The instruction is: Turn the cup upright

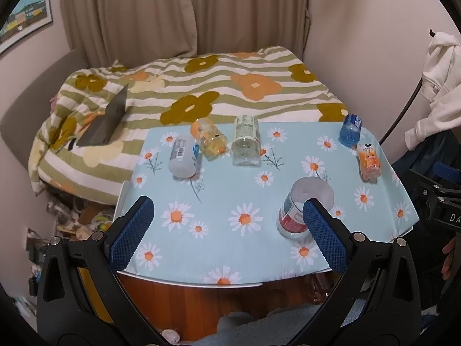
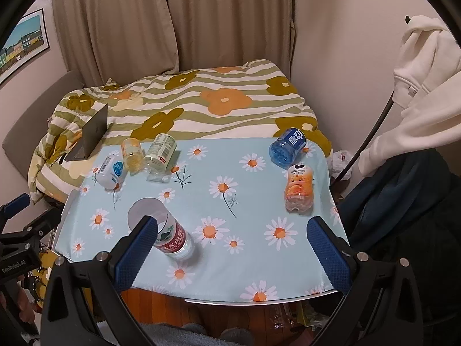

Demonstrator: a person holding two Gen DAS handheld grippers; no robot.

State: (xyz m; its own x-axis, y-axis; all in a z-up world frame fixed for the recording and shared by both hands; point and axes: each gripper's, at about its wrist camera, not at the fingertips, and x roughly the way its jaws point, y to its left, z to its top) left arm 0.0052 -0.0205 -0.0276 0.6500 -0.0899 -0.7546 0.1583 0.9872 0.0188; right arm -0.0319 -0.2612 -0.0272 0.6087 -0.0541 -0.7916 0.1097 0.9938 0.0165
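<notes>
A bed [image 1: 201, 86] with a striped, flowered quilt fills the back of both views, and a laptop [image 1: 111, 121] lies half open on its left side. In front stands the table [image 1: 219, 196] under a daisy cloth. On it, near the front edge, is the cup [image 2: 164, 235]: clear, with a red and green label, mouth down on the cloth and its flat grey base turned up, leaning a little. Five smaller bottles lie on their sides farther back: a white one [image 1: 183, 158], a yellow one [image 1: 209, 138] and a clear one [image 1: 245, 141] in a group on the left, a blue one [image 1: 350, 130] and an orange one [image 1: 369, 161] on the right.

Both grippers hang over the front edge with fingers wide apart and nothing between them. The left gripper [image 1: 227, 230] has the cup just beyond its right finger; the right gripper [image 2: 230, 248] has it just beyond its left finger, so the cup sits between the two tools.

This looks like the approach, with no grasp made yet. The next move probably calls for one gripper to shift sideways until the cup's wall lies between its fingers, close gently since thin plastic may buckle, then lift and roll it half a turn.

The right view shows the cup's label and its lower rim on the cloth plainly; in the left view a finger hides part of them. Only the left view shows clutter on the floor left of the table.
</notes>
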